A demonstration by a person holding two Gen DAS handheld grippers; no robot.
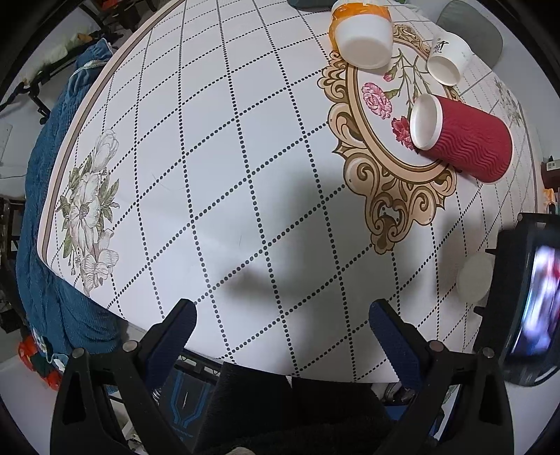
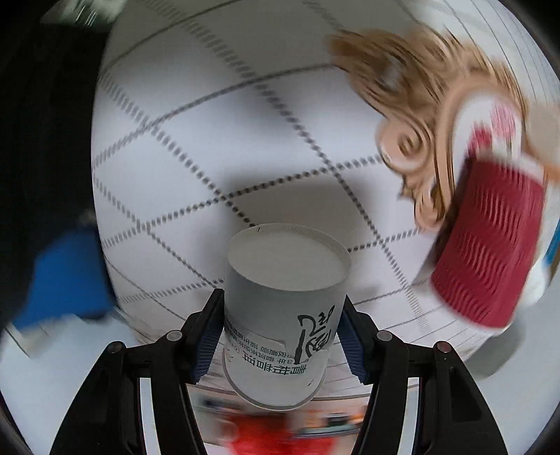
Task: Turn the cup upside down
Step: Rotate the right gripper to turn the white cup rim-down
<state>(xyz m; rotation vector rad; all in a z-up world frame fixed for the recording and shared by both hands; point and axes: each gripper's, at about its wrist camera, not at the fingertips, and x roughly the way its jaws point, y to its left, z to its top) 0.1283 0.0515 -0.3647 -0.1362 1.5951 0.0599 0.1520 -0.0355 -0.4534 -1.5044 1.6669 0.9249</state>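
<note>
My right gripper (image 2: 280,336) is shut on a white paper cup (image 2: 283,308) with black print, held above the table with its closed base pointing away from the camera. The right wrist view is blurred by motion. The same cup's round end (image 1: 474,281) shows at the right edge of the left wrist view, beside the right gripper's black body (image 1: 525,297). My left gripper (image 1: 281,329) is open and empty above the near table edge.
A red ribbed cup (image 1: 462,138) (image 2: 490,252) lies on its side on the floral medallion. An orange and white cup (image 1: 362,31) and a small white printed cup (image 1: 449,56) lie on their sides farther back. A blue cloth (image 1: 49,196) hangs at the left of the table (image 1: 210,157).
</note>
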